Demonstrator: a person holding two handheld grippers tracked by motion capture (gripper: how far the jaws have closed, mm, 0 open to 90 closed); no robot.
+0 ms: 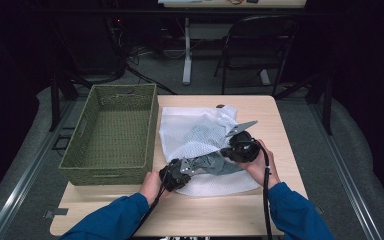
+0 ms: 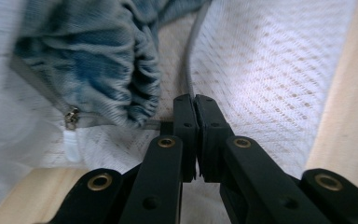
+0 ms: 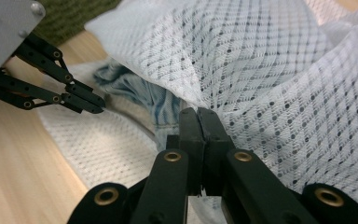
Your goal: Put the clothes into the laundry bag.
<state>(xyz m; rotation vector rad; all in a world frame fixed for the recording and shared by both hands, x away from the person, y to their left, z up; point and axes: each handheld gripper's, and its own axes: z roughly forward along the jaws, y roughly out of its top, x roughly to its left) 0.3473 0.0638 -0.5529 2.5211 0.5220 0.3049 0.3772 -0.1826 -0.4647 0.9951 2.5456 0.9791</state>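
A white mesh laundry bag (image 1: 190, 131) lies on the wooden table (image 1: 220, 215), its mouth facing the person. A blue-grey denim garment (image 1: 216, 165) sits partly inside that mouth. My left gripper (image 1: 196, 163) is shut on the bag's lower zip edge (image 2: 189, 70), beside the denim garment (image 2: 98, 60) and the zipper pull (image 2: 71, 116). My right gripper (image 1: 224, 151) is shut on the bag's upper mesh layer (image 3: 270, 60) and holds it raised like a tent over the denim garment (image 3: 135, 88). Across the opening, the left gripper (image 3: 100, 103) pins the lower layer.
A green woven basket (image 1: 77, 131) stands on the table's left side, close to the bag, and its wall (image 3: 70, 14) is at the top of the right gripper view. Bare wood runs along the front edge. A chair (image 1: 260, 45) and table legs stand beyond the far edge.
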